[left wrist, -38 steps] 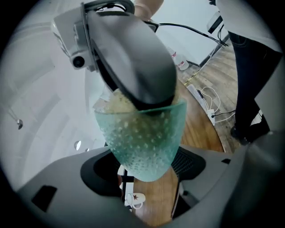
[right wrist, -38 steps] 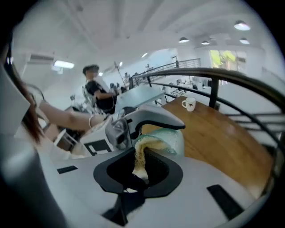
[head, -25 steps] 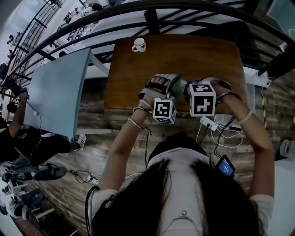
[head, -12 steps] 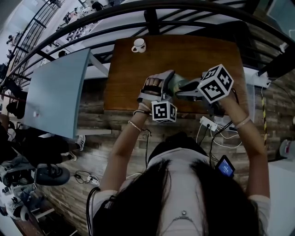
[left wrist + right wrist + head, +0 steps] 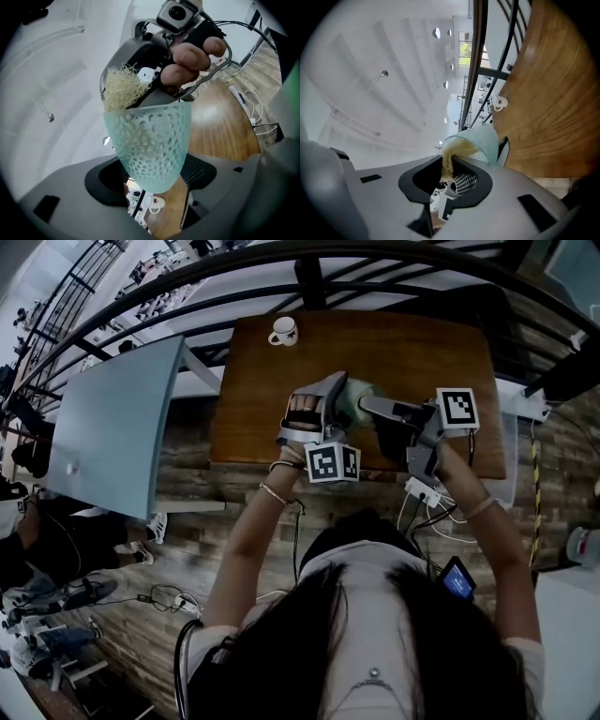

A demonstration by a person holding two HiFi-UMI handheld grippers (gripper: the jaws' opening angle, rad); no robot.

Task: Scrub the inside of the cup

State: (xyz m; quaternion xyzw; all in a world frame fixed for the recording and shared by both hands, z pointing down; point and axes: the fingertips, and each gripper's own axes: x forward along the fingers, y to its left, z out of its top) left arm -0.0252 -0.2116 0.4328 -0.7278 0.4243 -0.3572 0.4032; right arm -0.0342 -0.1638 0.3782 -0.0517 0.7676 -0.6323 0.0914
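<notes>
The left claw [image 5: 152, 177], spread wide, grips a pale green dimpled cup [image 5: 150, 140], the right claw [image 5: 449, 180] narrowly pinching a straw-coloured fibre scrubber [image 5: 447, 164] at its mouth, a white mug [image 5: 283, 331] at eleven o'clock on the wooden worktop [image 5: 394, 352].

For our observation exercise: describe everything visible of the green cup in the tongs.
The cup is pale green, translucent and plastic-looking, its wall covered in small oval dimples. It tapers to a rounded base gripped between the left tongs, held roughly sideways above the wooden table. A straw-coloured fibrous scrubber, pinched in the right tongs, pokes into its mouth.
</notes>
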